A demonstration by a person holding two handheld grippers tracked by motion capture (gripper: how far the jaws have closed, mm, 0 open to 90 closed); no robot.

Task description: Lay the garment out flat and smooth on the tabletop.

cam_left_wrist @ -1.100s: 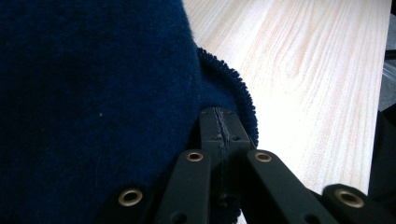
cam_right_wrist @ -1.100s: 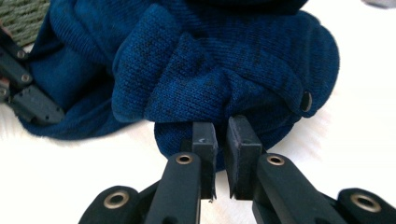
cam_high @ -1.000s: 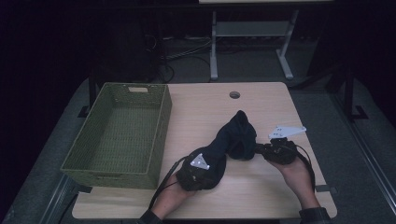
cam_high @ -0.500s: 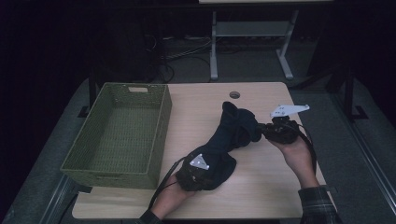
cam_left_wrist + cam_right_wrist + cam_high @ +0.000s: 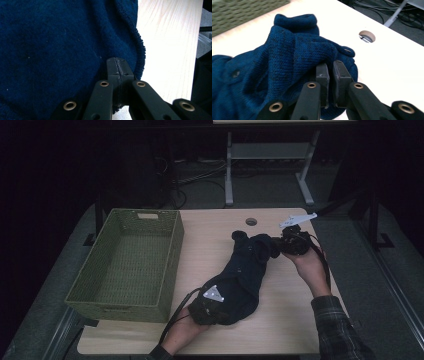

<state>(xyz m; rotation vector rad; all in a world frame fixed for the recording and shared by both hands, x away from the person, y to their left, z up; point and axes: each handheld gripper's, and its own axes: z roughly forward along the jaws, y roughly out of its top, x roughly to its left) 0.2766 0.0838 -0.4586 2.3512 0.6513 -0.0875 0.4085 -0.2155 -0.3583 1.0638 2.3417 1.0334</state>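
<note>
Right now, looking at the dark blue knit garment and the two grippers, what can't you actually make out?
- High view: what kind of garment the blue knit garment is; it lies bunched and the picture is dim.
- High view: the left gripper tips, buried under the fabric.
- Right gripper view: how much fabric sits between the right gripper pads; folds cover it.
- Right gripper view: the green basket, blurred and cut off by the top edge.
</note>
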